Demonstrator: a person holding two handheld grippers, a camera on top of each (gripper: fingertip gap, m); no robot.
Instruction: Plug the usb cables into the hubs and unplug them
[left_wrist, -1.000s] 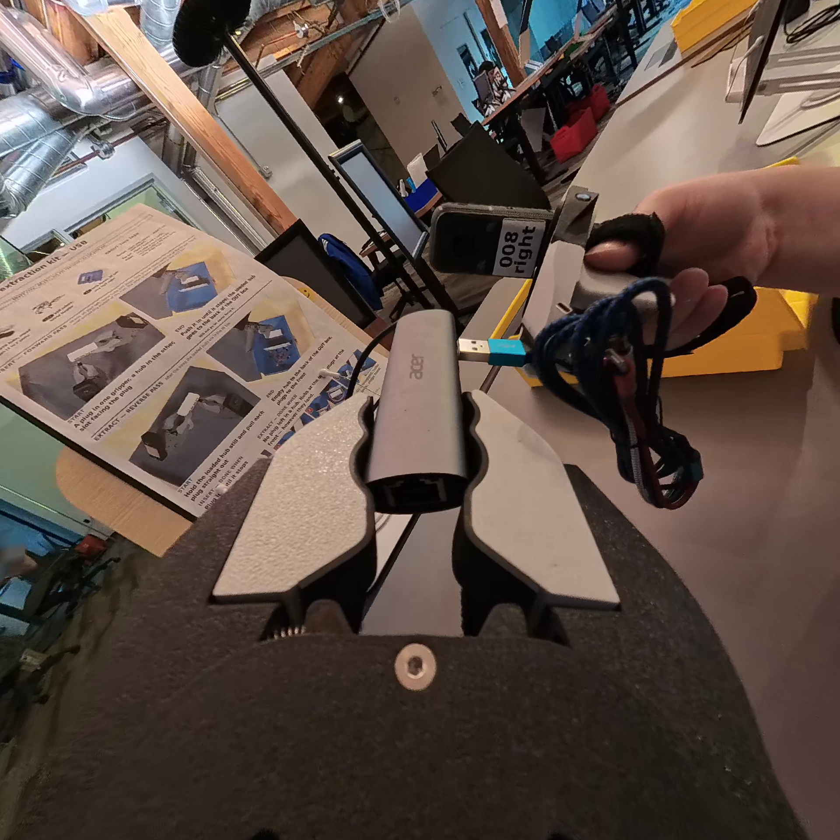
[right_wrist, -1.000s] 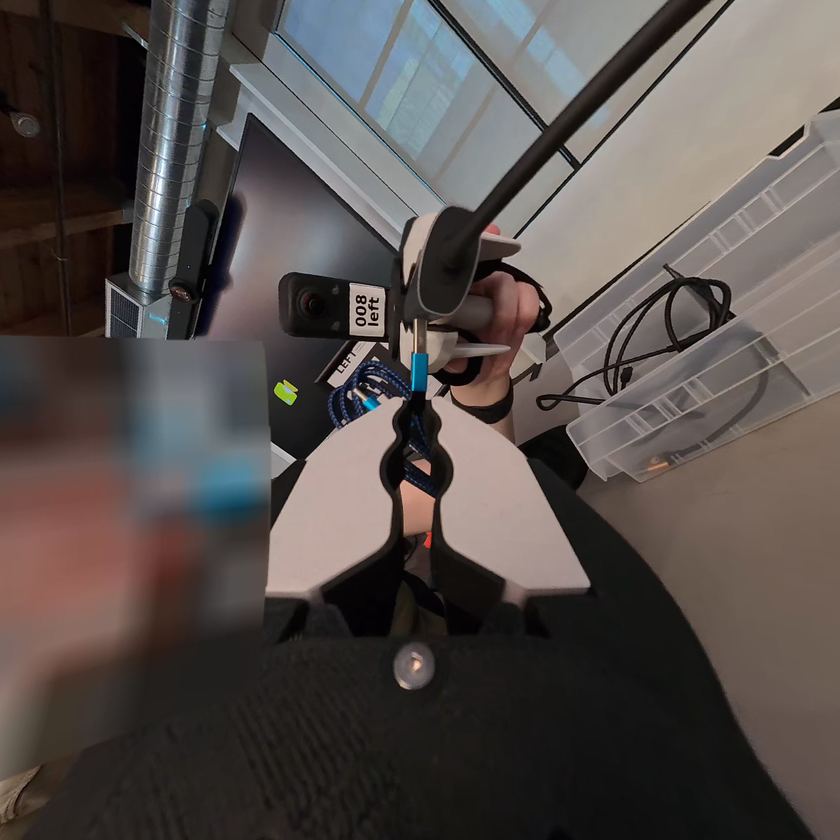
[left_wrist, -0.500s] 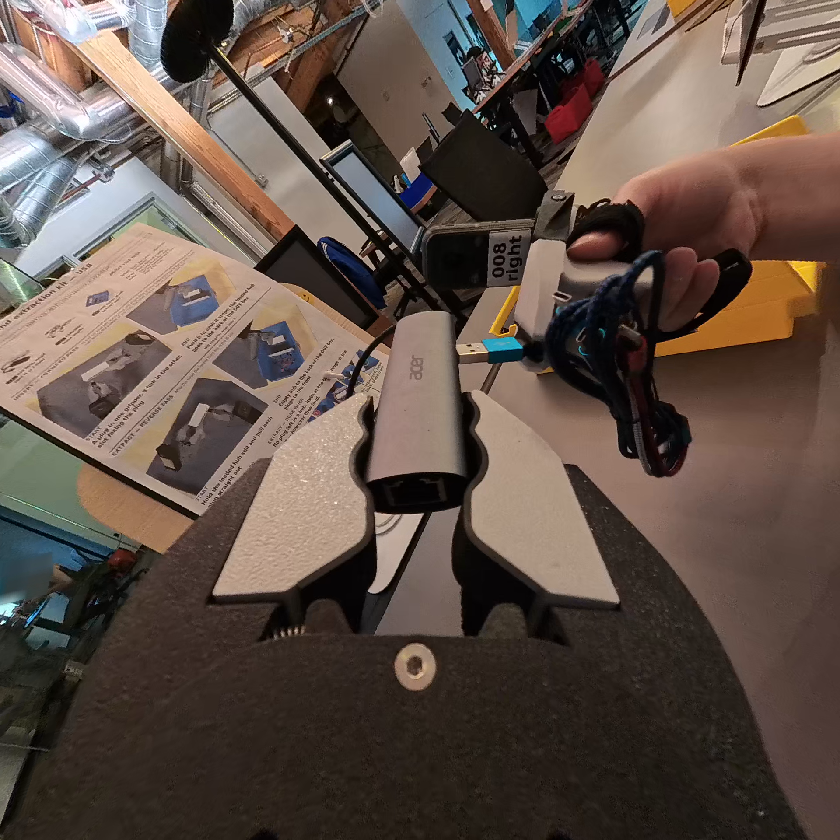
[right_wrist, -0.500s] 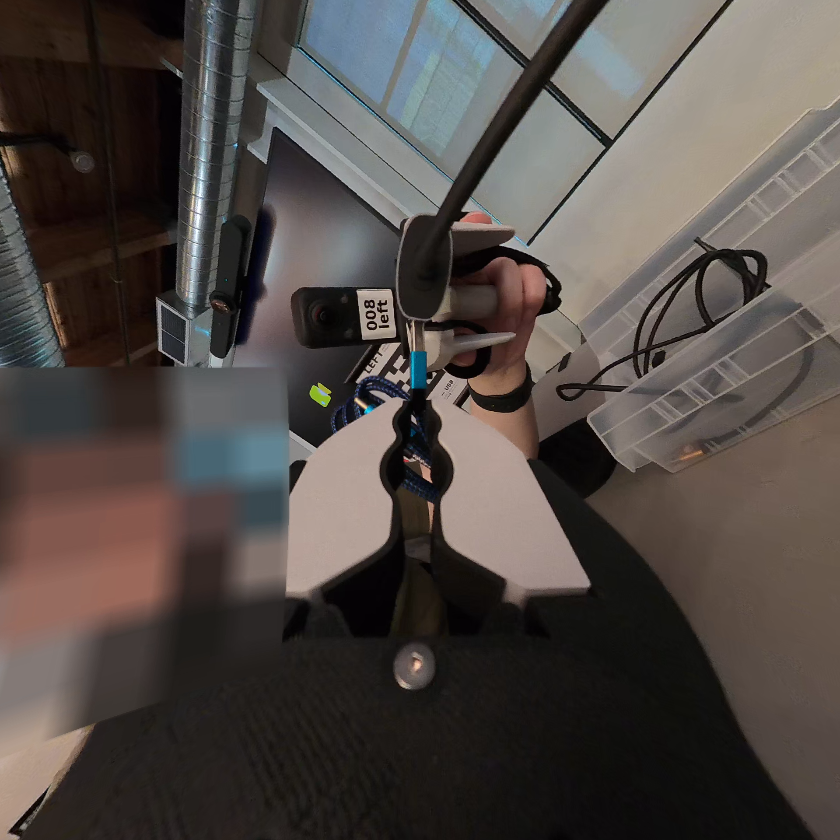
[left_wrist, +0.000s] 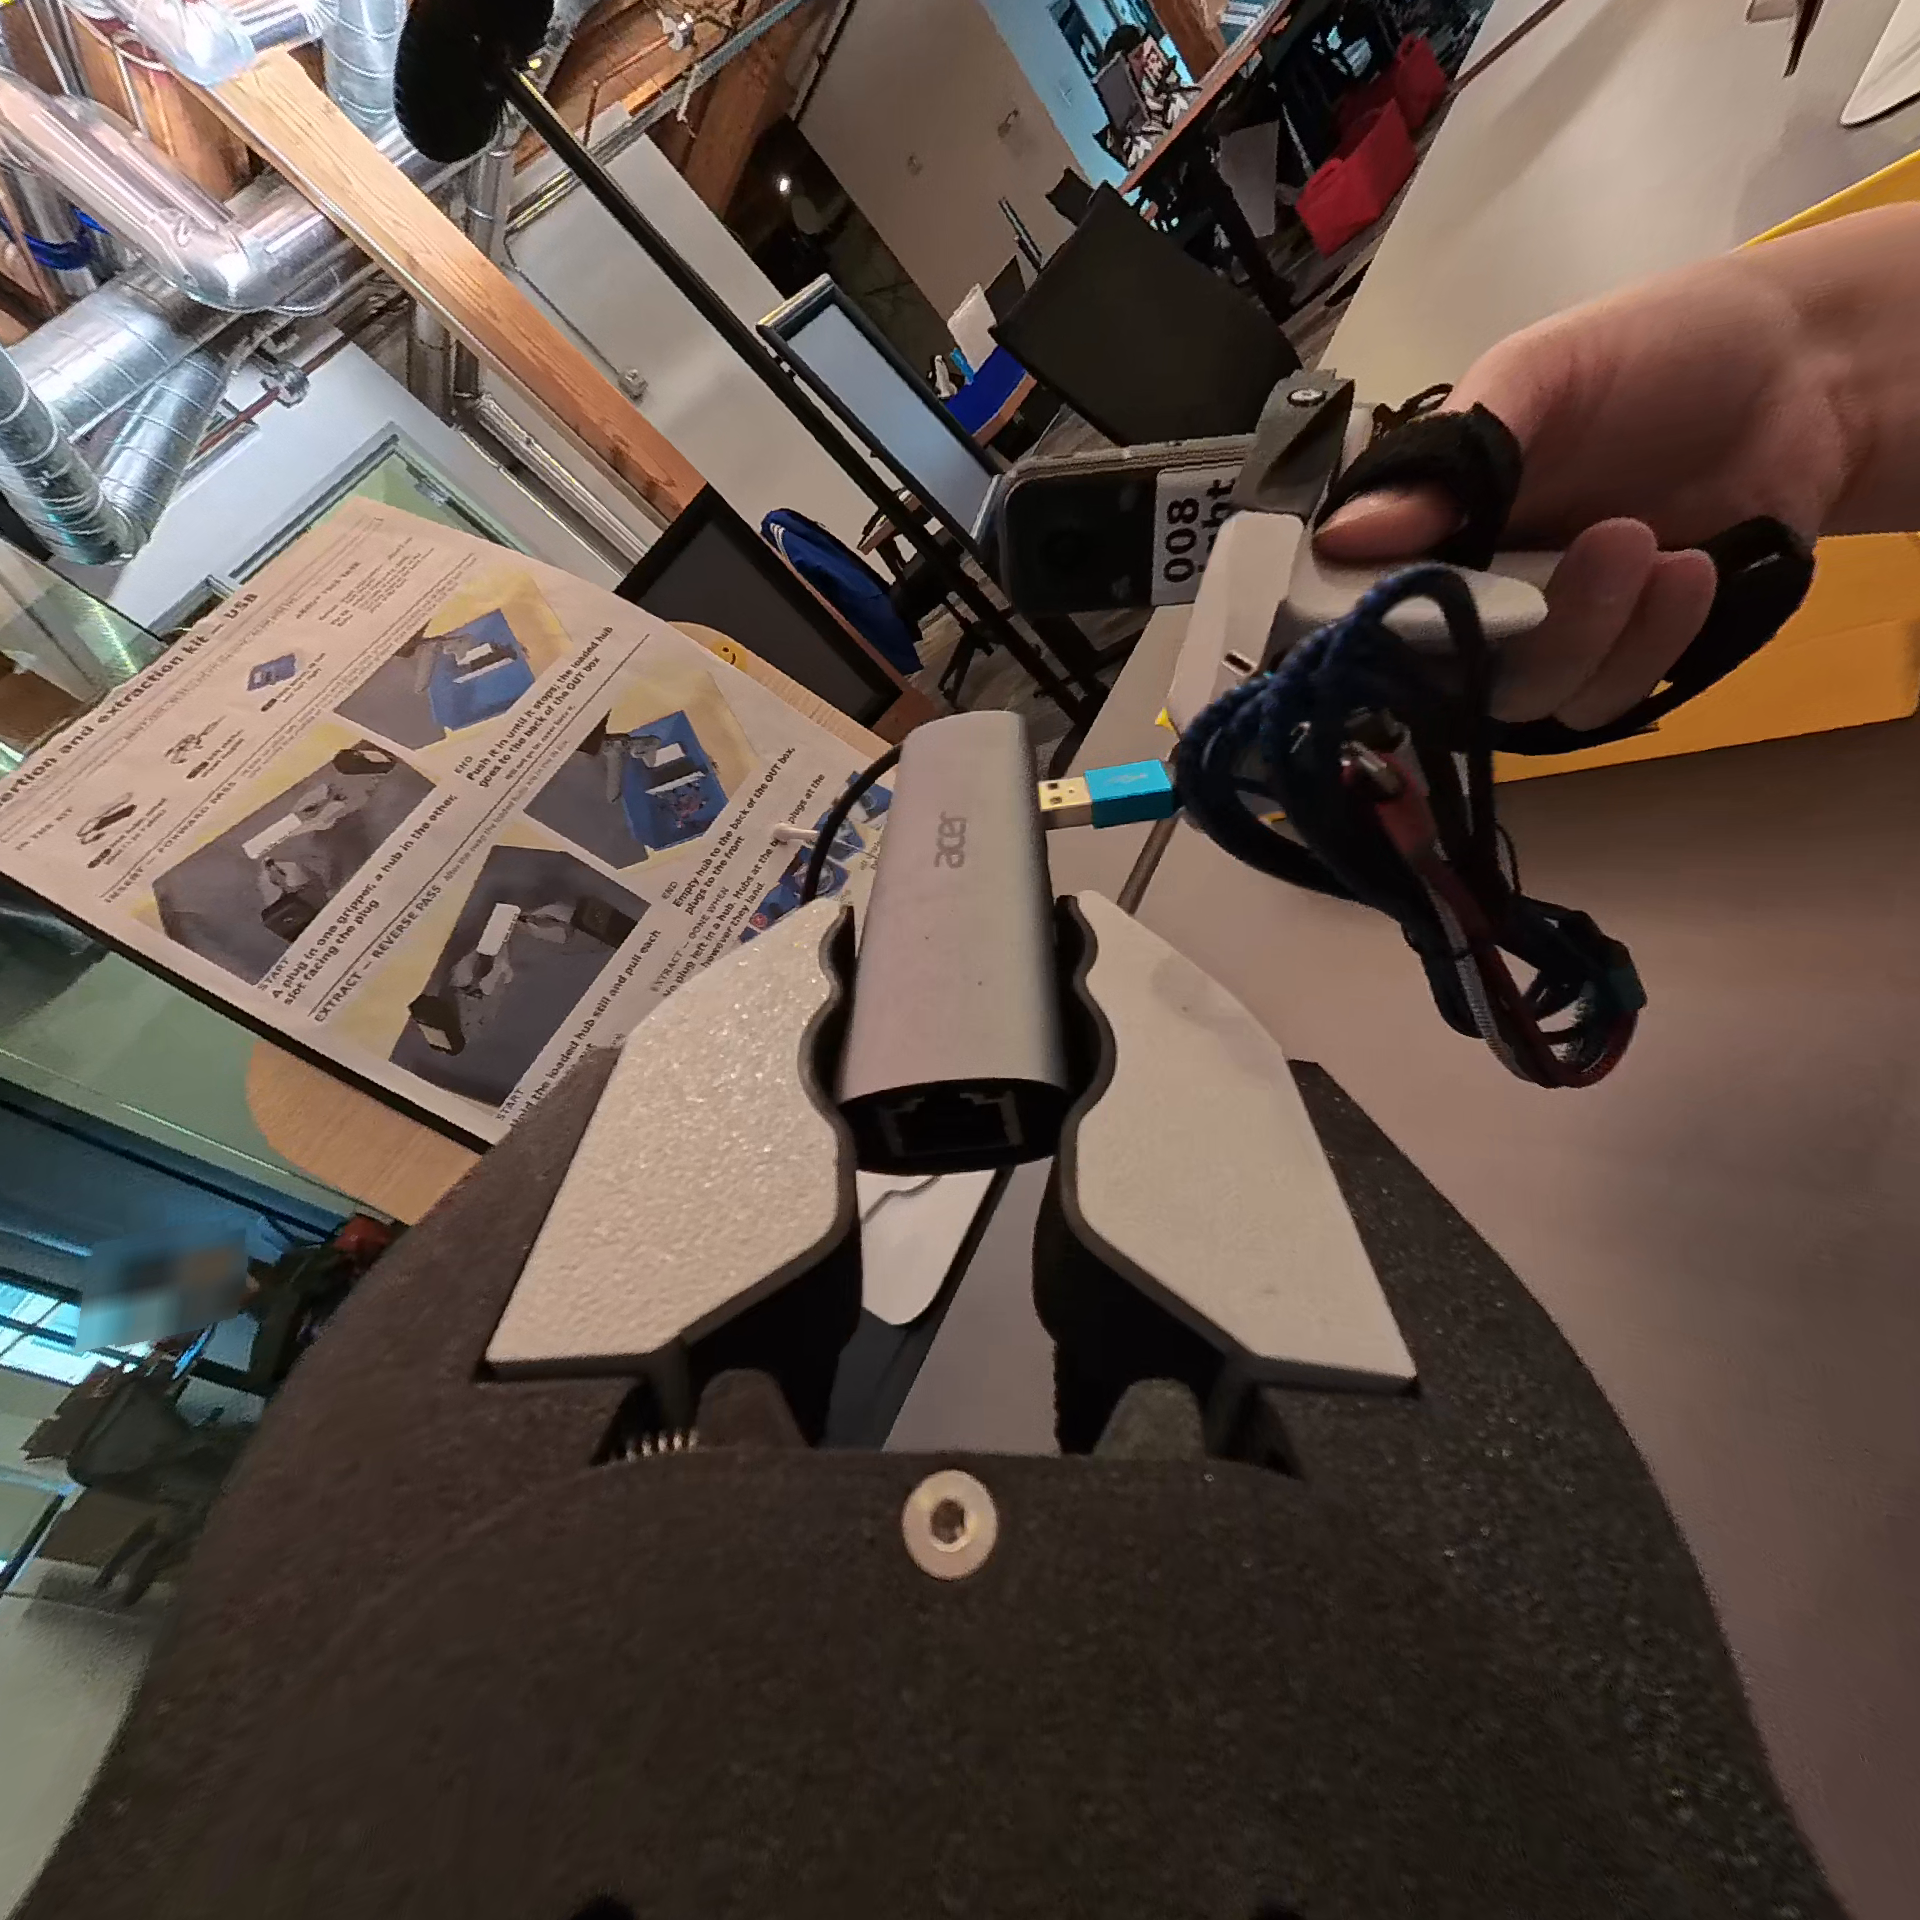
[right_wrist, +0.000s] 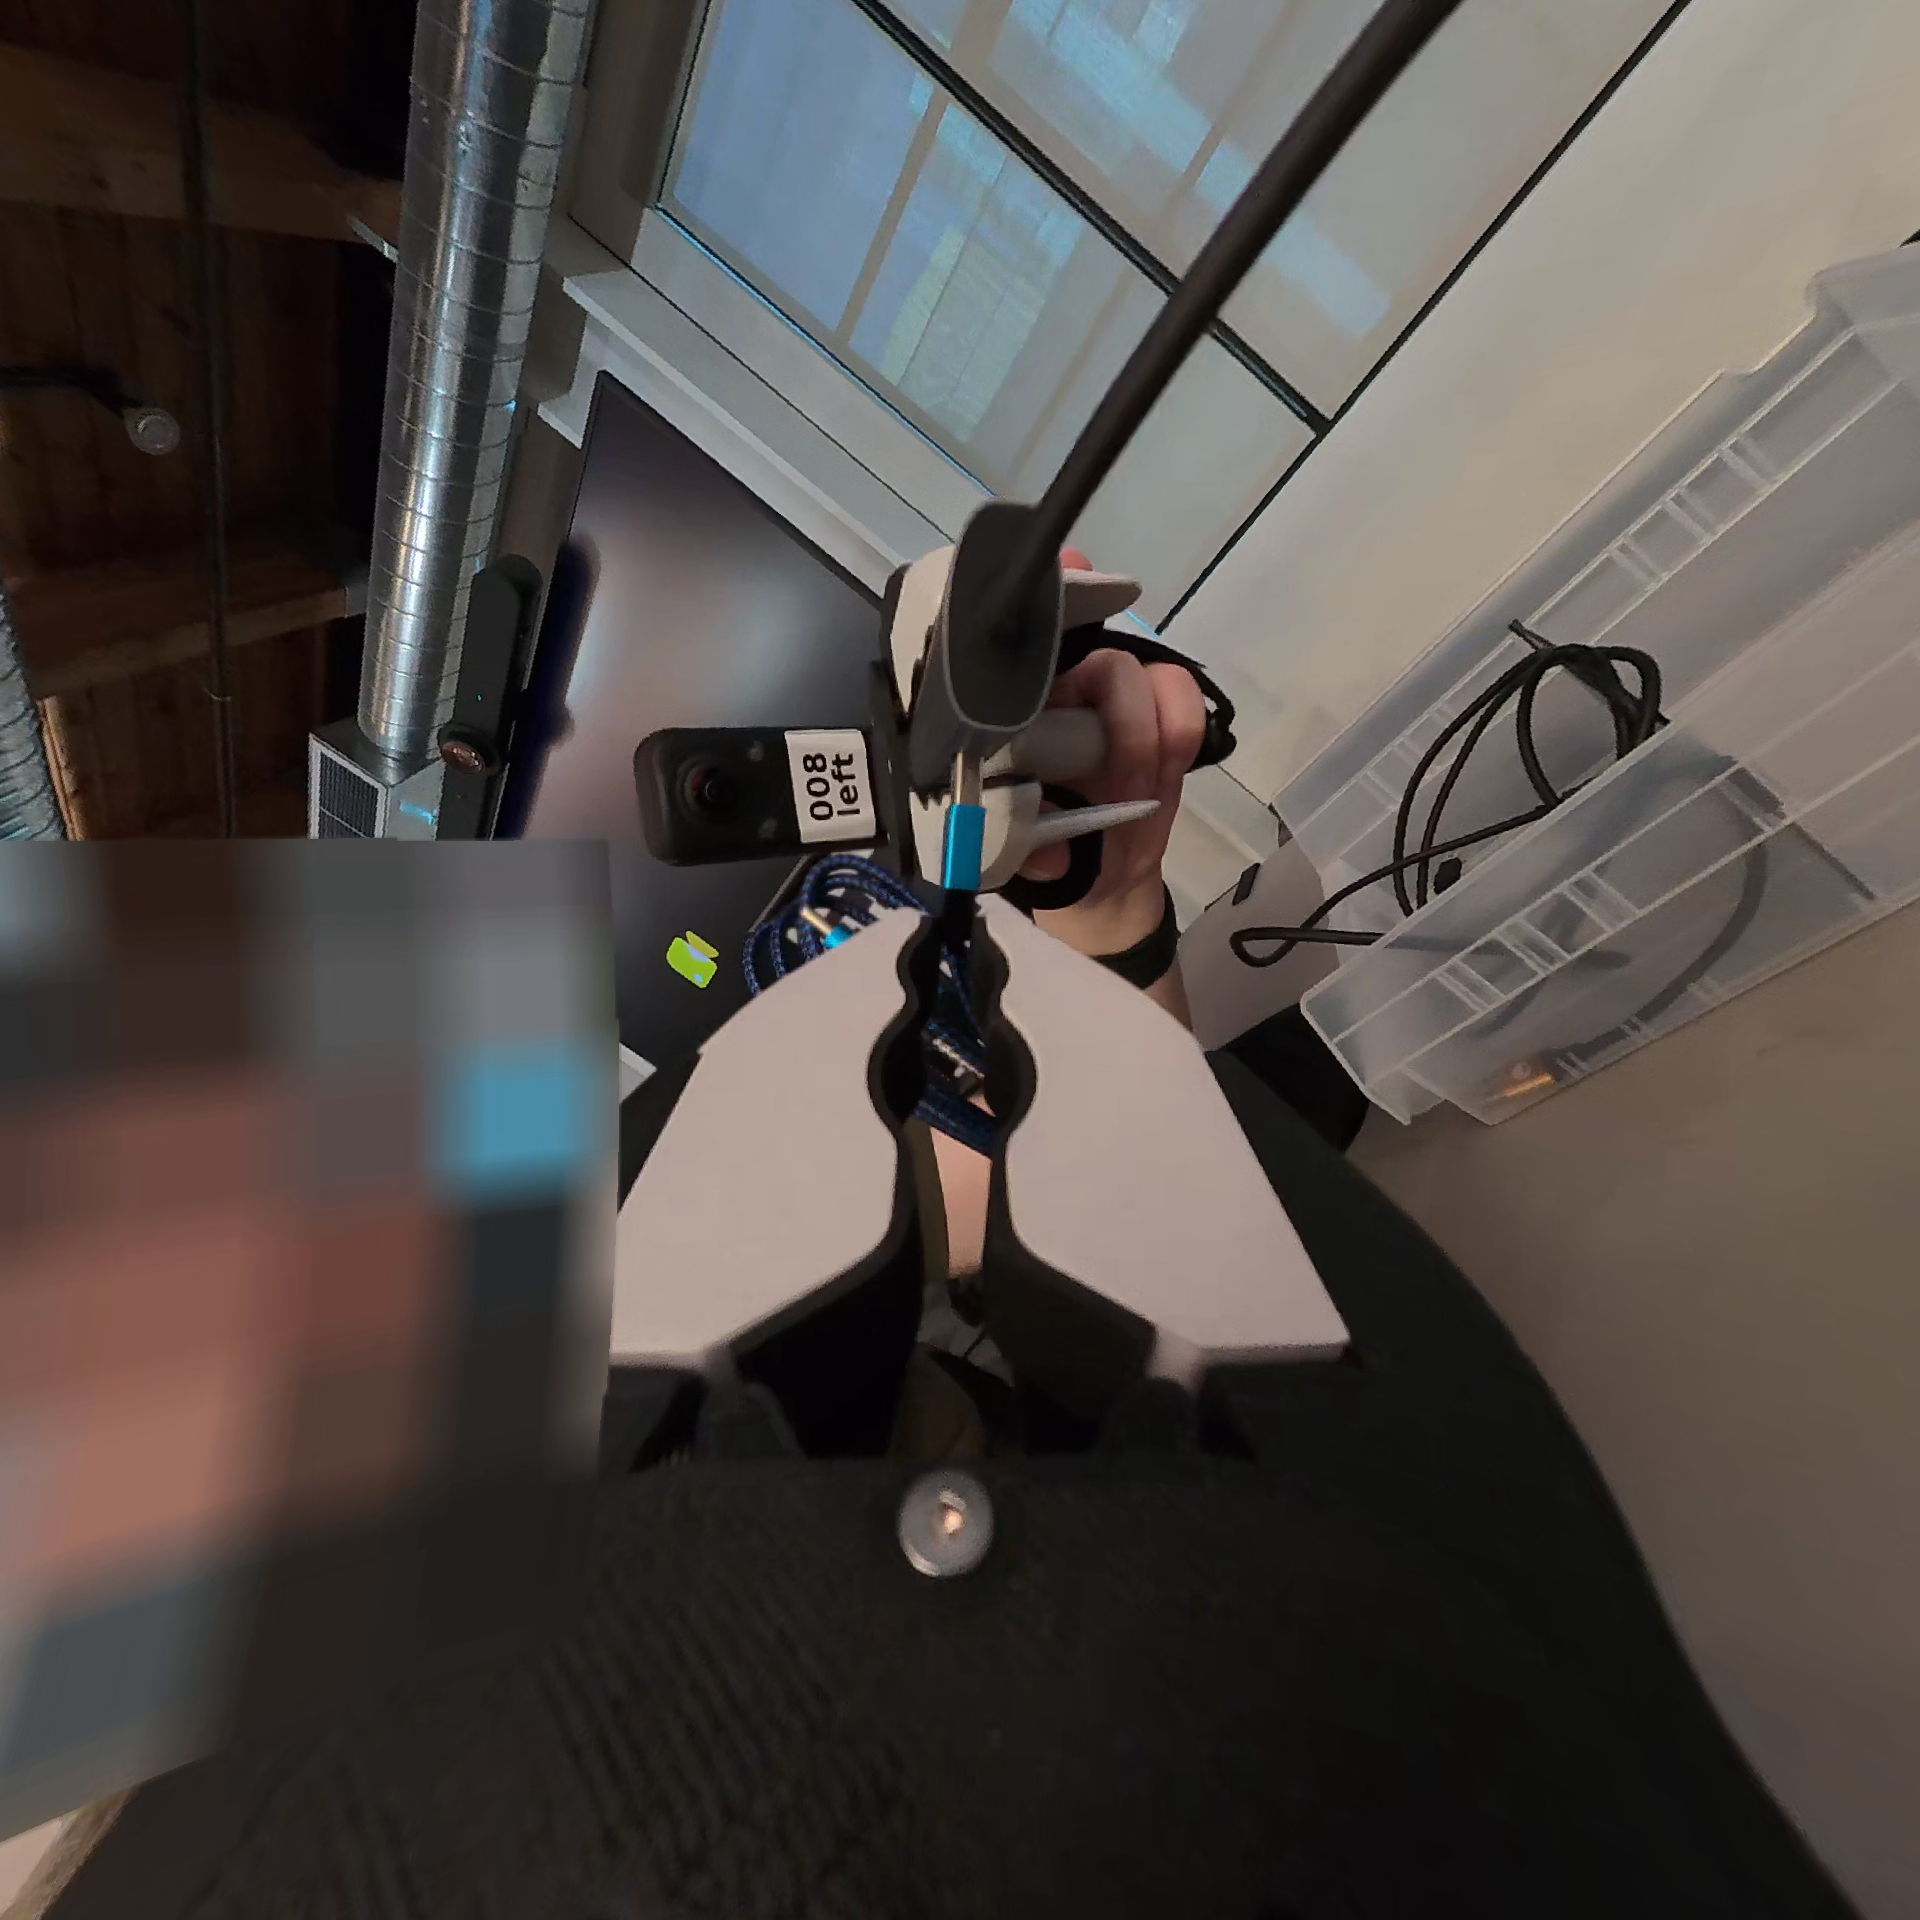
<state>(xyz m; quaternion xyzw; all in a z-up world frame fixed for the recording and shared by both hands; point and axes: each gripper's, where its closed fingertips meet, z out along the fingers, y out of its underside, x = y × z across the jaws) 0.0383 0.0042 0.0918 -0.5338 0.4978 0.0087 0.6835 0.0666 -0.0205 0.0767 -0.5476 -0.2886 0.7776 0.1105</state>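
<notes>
Plugging stage: the silver tip of the blue usb plug (left_wrist: 1112, 806) is held just beside the side of the grey hub (left_wrist: 956, 925); whether it has entered a port cannot be told, and it is judged not yet seated.
Hub: gripped lengthwise above the desk (left_wrist: 1662, 1195), one end port facing the camera, its own thin black lead trailing from the far end.
Left tongs (left_wrist: 954, 1049): clamped on the hub, one jaw on each long side.
Plug and cable: the plug's collar is seen straight ahead in the right wrist view; the blue braided cable (left_wrist: 1455, 894) hangs in a loose bundle below it.
Right tongs (right_wrist: 948, 940): closed on the cable just behind the plug.
Remaining: the plug is to be pushed fully home, then pulled out again.
Surroundings: an instruction sheet (left_wrist: 416, 831) is propped beyond the hub; a clear bin (right_wrist: 1621, 852) with black cables sits at the desk's edge.
</notes>
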